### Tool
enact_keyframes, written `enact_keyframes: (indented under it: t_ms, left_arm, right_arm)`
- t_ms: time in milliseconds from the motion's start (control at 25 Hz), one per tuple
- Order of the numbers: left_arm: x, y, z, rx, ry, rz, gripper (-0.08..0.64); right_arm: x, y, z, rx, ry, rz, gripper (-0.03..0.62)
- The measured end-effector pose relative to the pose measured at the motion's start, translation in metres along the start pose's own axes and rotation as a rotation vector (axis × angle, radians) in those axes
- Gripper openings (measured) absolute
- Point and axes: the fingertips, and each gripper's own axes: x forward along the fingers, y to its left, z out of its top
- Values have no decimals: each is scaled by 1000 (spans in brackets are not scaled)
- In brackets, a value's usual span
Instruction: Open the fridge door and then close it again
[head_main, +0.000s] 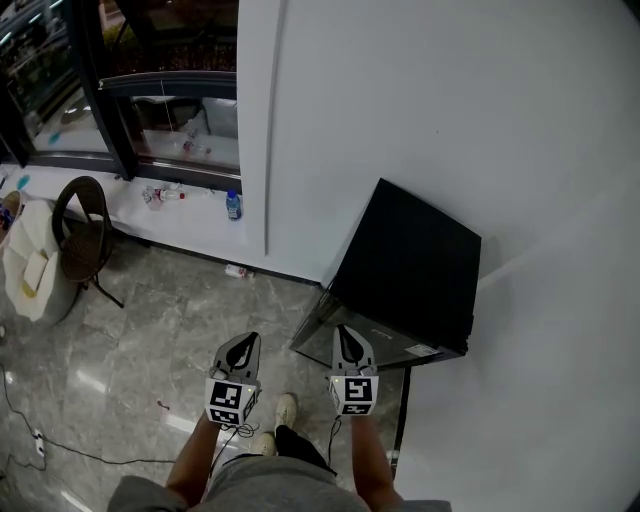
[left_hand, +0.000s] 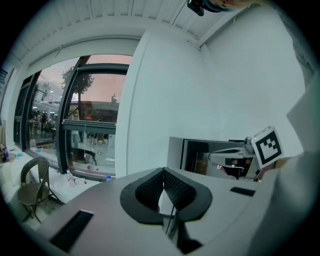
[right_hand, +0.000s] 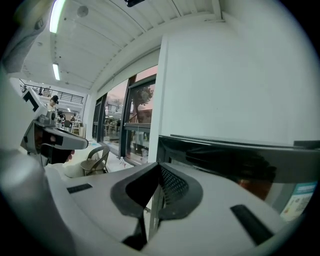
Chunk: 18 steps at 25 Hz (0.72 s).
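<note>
Black on top with a dark glass front, the fridge (head_main: 415, 265) stands low on the grey stone floor (head_main: 150, 330) against the white wall (head_main: 450, 100). Its front is turned toward the person, and its door looks flush with the body. The left gripper (head_main: 243, 343) hangs over the floor, to the left of the fridge and apart from it. Its jaws are pressed together with nothing between them, as the left gripper view shows. The right gripper (head_main: 346, 335) sits just before the lower front edge of the fridge in the head view, and whether it touches cannot be told. In the right gripper view its jaws also meet at the tips, empty, with the fridge front filling the space behind them. The two grippers are held side by side, both pointing toward the wall. Further left, a brown chair (head_main: 85, 235) stands near a tall dark-framed window (head_main: 170, 110). A small blue-capped bottle (head_main: 233, 205) stands on the white ledge below that window.
</note>
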Motion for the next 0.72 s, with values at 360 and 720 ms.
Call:
enact_keyframes:
  t_ms: [360,720]
  left_arm:
    - [-35,-19,11,27,-37,-49,5]
    - [-74,-40,10,53,-57,-71,5]
  right_arm:
    - [-52,0,16,8,-18,-74,25]
    - [-113,10,18,42,-25,-133,25]
